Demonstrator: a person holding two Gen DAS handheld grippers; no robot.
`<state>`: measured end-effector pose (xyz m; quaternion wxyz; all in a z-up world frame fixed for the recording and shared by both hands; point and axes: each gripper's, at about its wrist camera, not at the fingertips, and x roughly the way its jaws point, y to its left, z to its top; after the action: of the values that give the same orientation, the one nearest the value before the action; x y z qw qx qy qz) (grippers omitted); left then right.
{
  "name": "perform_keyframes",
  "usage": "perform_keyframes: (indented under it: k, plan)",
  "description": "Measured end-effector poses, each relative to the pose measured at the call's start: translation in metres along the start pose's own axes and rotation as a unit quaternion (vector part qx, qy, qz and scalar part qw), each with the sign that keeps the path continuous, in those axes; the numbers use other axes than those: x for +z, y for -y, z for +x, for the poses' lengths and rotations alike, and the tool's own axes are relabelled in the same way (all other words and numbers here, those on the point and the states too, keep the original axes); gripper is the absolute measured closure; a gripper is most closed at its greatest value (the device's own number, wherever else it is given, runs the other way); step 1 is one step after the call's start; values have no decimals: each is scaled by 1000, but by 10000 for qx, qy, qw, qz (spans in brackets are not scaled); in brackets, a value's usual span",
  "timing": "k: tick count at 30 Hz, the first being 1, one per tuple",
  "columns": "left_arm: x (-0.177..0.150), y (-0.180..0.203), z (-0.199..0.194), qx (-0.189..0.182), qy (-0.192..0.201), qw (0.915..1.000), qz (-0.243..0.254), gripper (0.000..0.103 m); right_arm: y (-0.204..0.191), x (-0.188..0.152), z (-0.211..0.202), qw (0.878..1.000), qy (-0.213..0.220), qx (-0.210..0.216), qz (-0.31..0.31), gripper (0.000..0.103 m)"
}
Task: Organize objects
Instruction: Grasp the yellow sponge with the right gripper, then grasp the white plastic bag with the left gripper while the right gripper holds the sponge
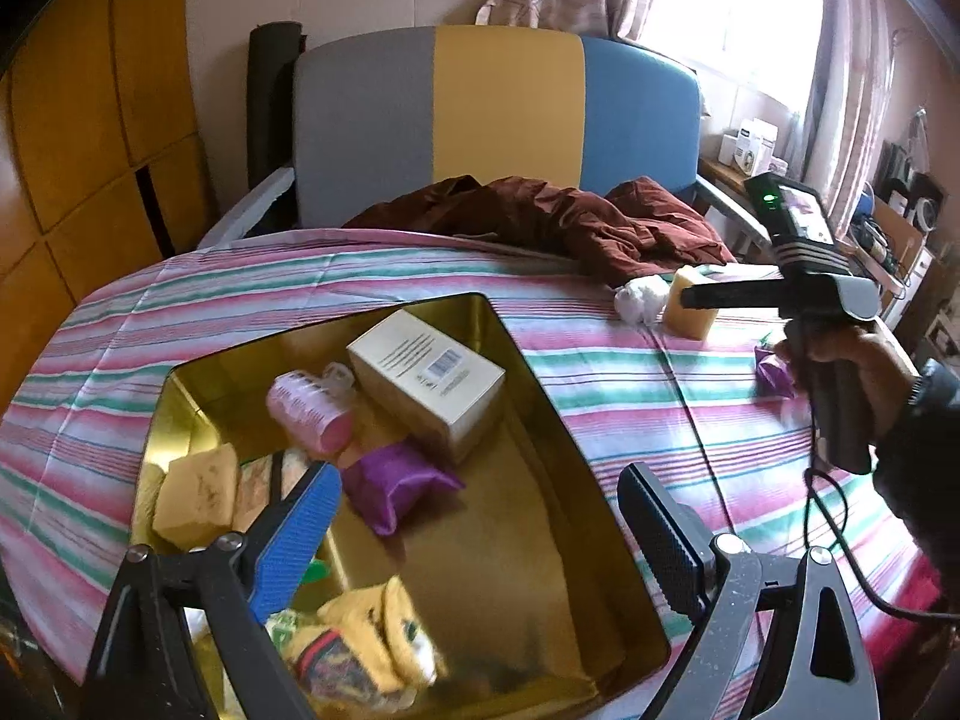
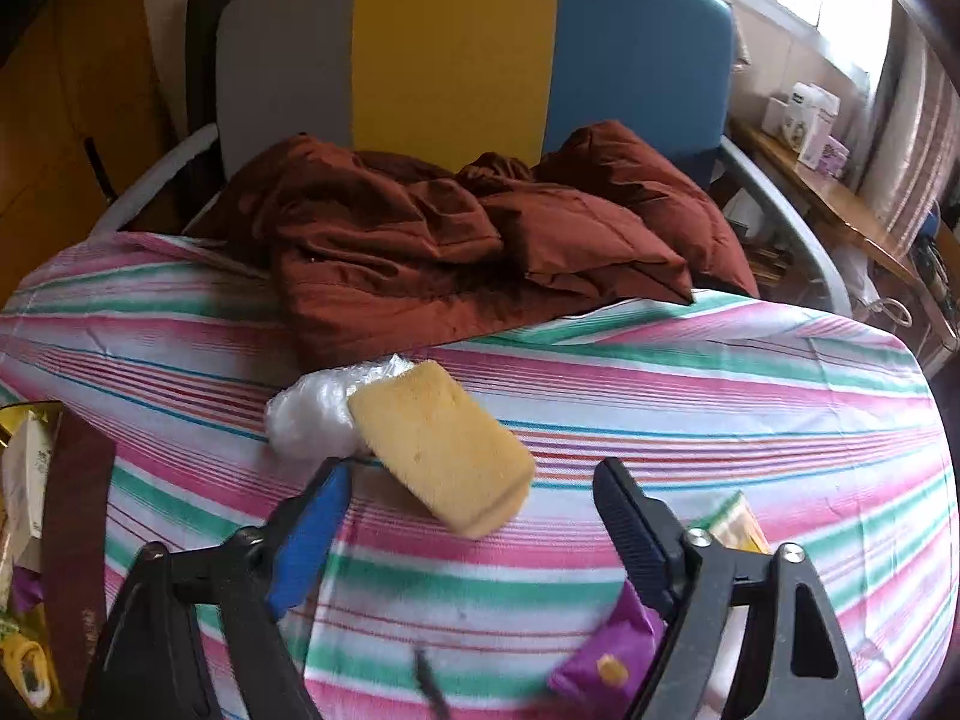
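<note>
My left gripper (image 1: 480, 474) hangs open over a gold tin (image 1: 510, 540) on the striped bedsheet. In the tin lie a white box (image 1: 426, 372), a pink roller (image 1: 309, 414), a purple pouch (image 1: 396, 483), a yellow sponge (image 1: 195, 495) and yellow socks (image 1: 372, 630). My right gripper (image 2: 469, 468) is over the sheet to the right of the tin. Its jaws stand wide apart, and a second yellow sponge (image 2: 441, 450) lies at their tips, touched by neither pad. A white plastic wad (image 2: 312, 414) lies against that sponge. Another purple pouch (image 2: 606, 654) lies under the right finger.
A rumpled rust-brown quilt (image 2: 468, 240) lies behind the sponge, in front of the grey, yellow and blue headboard (image 2: 456, 48). A green and yellow packet (image 2: 738, 522) lies right of the gripper. A wooden shelf with small boxes (image 2: 810, 120) stands at the far right.
</note>
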<state>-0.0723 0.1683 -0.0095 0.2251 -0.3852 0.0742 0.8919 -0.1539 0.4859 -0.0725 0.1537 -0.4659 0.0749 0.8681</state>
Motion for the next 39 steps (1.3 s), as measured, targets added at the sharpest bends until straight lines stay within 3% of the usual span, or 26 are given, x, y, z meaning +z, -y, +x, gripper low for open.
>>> perform_keyframes:
  k: [1,8,13,18,25,28,34,39]
  plan:
    - [3,2,2,-29,-9,10000,15,9,0,-1,-2,10000,12,20,-19,63]
    - [22,22,15,-249,32,9995,190,9,-1,-30,-49,9988,122,332,-346,65]
    - [43,43,31,-417,-38,9986,337,9,21,-47,-70,9964,290,788,130,64]
    - [67,65,56,-671,-226,9970,315,9,35,-46,-70,9936,352,983,427,63]
    - [96,96,114,-586,-562,9954,502,9,25,-51,-51,9949,-120,978,198,63]
    - [106,105,138,-547,-647,9945,610,11,30,-51,-52,9944,-120,1020,266,63]
    - [120,122,172,-598,-636,9923,884,16,40,-48,-57,9938,-69,1042,381,63]
    - [130,139,195,-718,-627,9891,1122,16,27,-51,-49,9931,-360,1108,96,63]
